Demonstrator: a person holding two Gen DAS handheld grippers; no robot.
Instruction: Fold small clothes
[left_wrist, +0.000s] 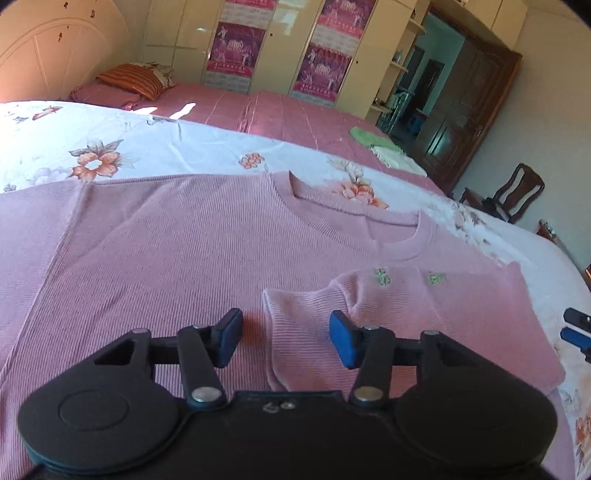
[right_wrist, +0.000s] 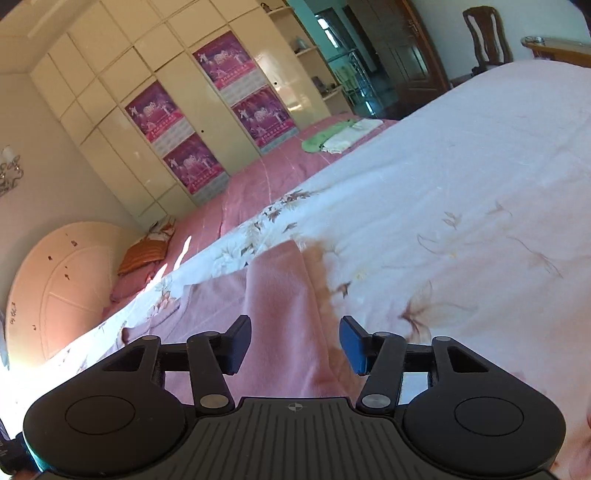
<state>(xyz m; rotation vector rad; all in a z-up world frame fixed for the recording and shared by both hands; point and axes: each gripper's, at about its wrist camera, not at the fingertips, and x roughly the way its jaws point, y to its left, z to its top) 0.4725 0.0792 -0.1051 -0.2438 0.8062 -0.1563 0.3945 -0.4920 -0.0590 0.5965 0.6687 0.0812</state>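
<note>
Pink ribbed knit sweater (left_wrist: 155, 251), a small pullover with a round neckline, lies spread front-up on a white bedspread printed with orange flowers (left_wrist: 92, 147), which gives it a flat, wide bed to be folded on. Its right sleeve (left_wrist: 295, 332) has been brought in across the chest, the cuff end lying on the body below the neckline (left_wrist: 402, 240); that looks like the first fold, narrowing the garment before the body is doubled over.

In the left wrist view the left gripper (left_wrist: 286, 338) hangs low over that folded sleeve with its blue pads apart. The sleeve's cuff lies between them, but neither pad presses on it, so the claw reads as released. The right gripper (right_wrist: 295, 343) is likewise parted in its own view: a raised ridge of pink knit runs up between the jaws, with a gap showing on each side, so it too seems let go rather than clamped. Its blue tips show at the far right edge of the left view, just off the sweater's right side.

For room: the sweater's left shoulder and sleeve run out of frame on the left, still unfolded, I judge. Beyond the neckline the floral spread is bare, then comes a pink quilted cover (left_wrist: 280, 110). A green folded cloth (left_wrist: 365, 134) lies well apart at the far right, so nothing crowds the next fold.
</note>
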